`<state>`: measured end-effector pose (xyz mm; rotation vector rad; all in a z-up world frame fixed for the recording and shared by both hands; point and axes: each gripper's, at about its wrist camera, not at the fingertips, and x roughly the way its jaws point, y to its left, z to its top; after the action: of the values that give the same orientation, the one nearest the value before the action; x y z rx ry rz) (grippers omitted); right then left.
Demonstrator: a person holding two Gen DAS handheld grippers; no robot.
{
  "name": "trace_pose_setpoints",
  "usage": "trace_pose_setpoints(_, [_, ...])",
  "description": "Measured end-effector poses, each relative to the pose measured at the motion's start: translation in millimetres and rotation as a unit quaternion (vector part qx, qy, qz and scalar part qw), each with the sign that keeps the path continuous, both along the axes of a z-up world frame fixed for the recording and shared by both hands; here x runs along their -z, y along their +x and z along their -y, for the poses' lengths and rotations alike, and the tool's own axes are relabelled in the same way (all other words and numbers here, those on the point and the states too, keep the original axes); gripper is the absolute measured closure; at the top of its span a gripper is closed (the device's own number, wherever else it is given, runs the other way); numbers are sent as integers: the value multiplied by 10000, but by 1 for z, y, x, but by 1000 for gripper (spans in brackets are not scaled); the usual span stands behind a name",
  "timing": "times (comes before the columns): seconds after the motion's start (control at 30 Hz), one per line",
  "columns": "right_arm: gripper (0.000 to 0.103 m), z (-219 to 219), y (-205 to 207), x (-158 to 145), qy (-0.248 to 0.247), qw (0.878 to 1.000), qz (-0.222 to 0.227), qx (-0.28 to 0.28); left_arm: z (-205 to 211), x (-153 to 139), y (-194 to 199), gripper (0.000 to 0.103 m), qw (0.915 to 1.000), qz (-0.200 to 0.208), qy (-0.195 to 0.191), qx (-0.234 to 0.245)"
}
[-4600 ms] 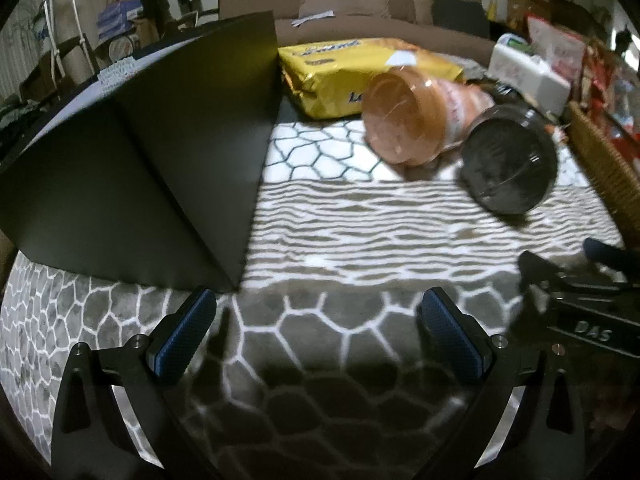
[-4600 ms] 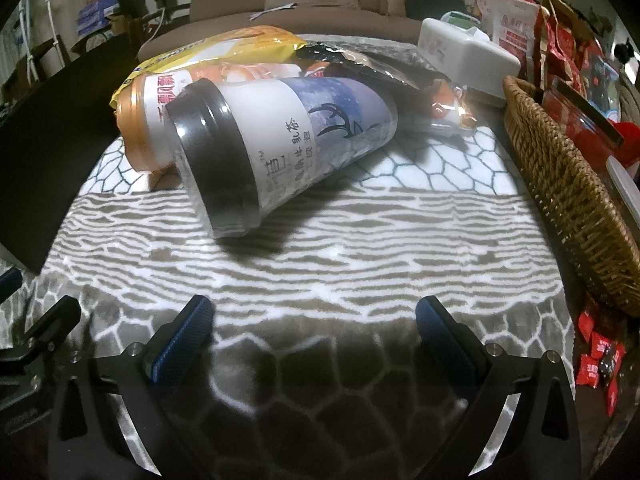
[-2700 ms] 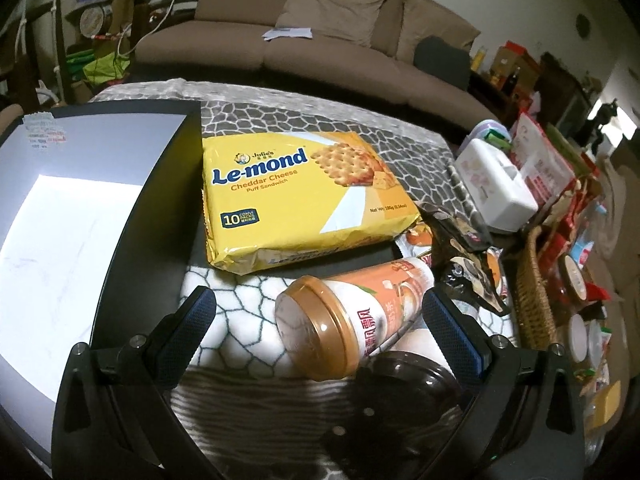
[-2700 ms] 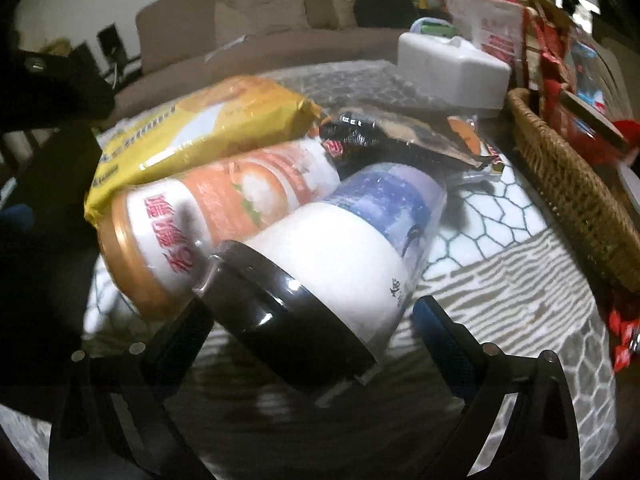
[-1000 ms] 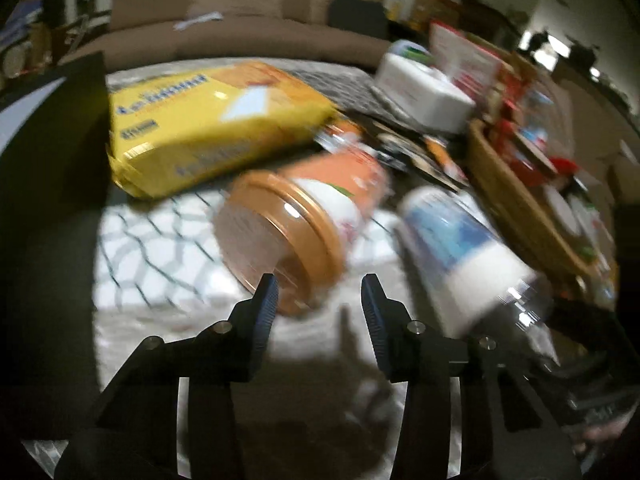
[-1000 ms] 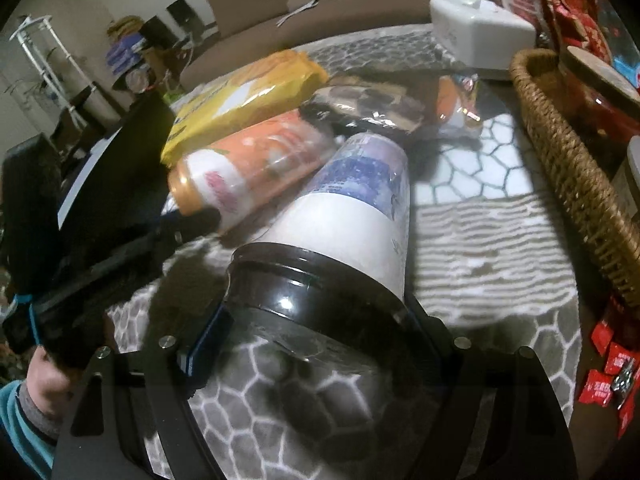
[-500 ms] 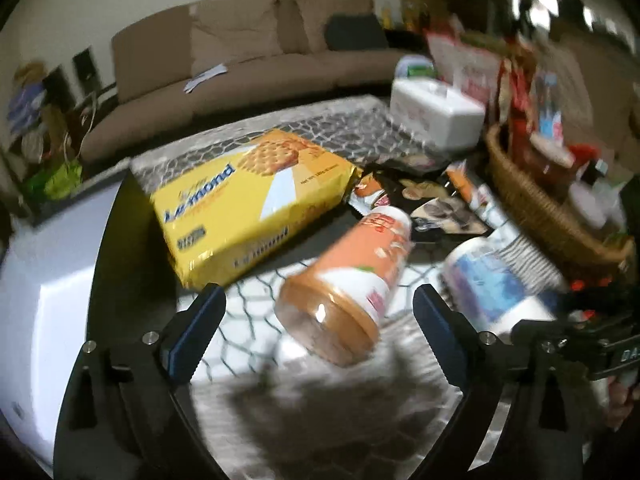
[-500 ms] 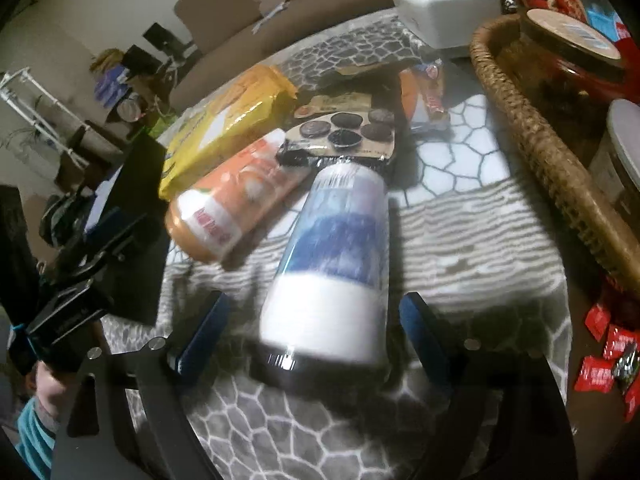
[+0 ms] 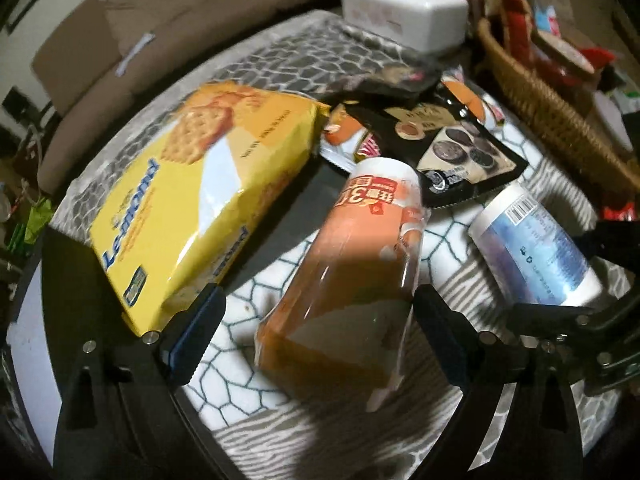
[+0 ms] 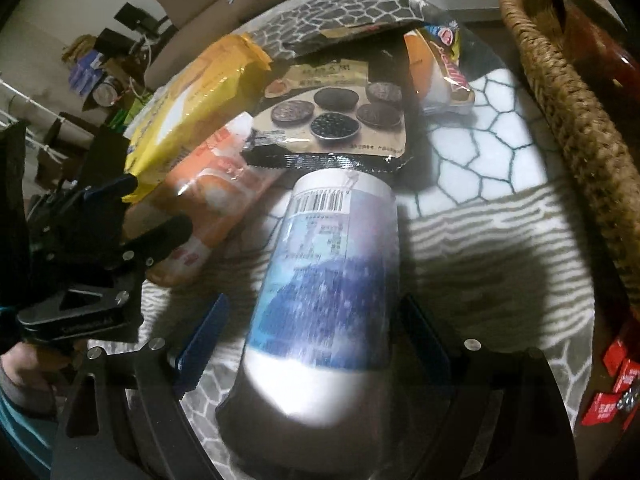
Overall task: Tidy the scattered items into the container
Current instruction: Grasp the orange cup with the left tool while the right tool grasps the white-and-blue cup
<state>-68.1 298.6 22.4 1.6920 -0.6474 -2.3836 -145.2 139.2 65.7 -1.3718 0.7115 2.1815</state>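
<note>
An orange drink cup [image 9: 348, 264] lies on its side on the patterned cloth, between the fingers of my left gripper [image 9: 316, 328]. That gripper is open, with a gap at its left pad [image 9: 196, 328]. A white and blue cup with a black lid [image 10: 324, 280] lies lengthwise between the fingers of my right gripper [image 10: 314, 336], which is open too and does not clamp it. The wicker basket [image 10: 580, 152] stands to the right of both cups. In the right wrist view the left gripper [image 10: 140, 212] straddles the orange cup [image 10: 212, 192].
A yellow cracker pack [image 9: 200, 200] lies left of the orange cup. A black cookie pouch [image 10: 332, 120] and a small snack packet [image 10: 436, 76] lie beyond the cups. Behind them stands a white tissue box [image 9: 400, 4]. Red candies [image 10: 616, 380] lie by the basket.
The left jaws went from narrow to wide and came down around the orange cup. The right gripper tilted downward and rolled, with the blue cup still between its fingers.
</note>
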Motion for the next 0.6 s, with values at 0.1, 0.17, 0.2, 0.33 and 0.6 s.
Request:
trace_pose_setpoints(0.1, [12, -1, -1, 3, -95, 10000, 26, 6, -15, 8, -1, 8, 9989, 106, -362, 288])
trace_pose_setpoints(0.17, [12, -3, 0, 3, -129, 9999, 31, 1, -26, 19, -2, 8, 9965, 287, -664, 426])
trace_pose_setpoints(0.2, [13, -4, 1, 3, -138, 9999, 18, -1, -29, 25, -1, 8, 9952, 358, -788, 460])
trace_pose_setpoints(0.33, [33, -11, 6, 0, -284, 9996, -91, 22, -29, 44, 2, 22, 9939, 322, -996, 344])
trace_pose_setpoints(0.6, [34, -21, 22, -9, -1005, 9943, -342, 120, 21, 33, 10, 31, 9952, 645, 309, -663])
